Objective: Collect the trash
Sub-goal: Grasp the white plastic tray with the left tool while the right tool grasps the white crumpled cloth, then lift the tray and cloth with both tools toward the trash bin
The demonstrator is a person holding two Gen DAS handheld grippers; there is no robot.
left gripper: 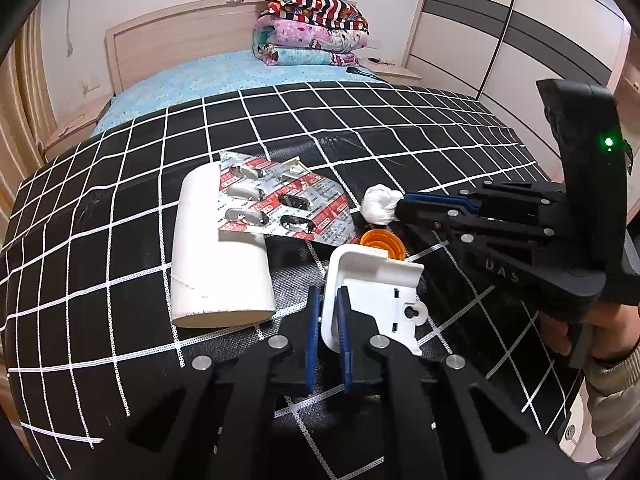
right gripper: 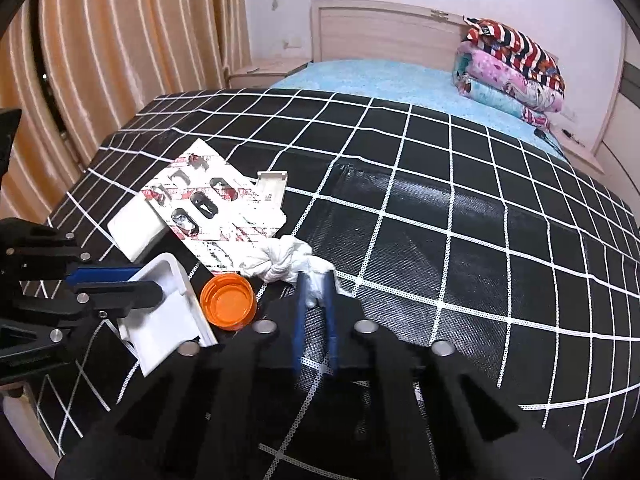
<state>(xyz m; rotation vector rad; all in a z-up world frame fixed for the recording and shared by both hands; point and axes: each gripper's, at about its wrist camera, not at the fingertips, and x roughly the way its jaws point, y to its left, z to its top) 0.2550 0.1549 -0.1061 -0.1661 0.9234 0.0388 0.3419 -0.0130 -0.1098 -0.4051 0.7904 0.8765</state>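
Both wrist views sit low, close, sharing the checkered cloth (left gripper: 120,240).

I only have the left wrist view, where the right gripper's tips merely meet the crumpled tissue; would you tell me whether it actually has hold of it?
Observer: Yes. In the right wrist view the right gripper is closed on a tail of the crumpled tissue, with the knotted bulk lying just beyond the tips.
Operator: Thank you. The orange cap is half hidden for me; how does it lie?
Observer: The orange cap lies open side up on the checked cover, right beside the white plastic bracket.
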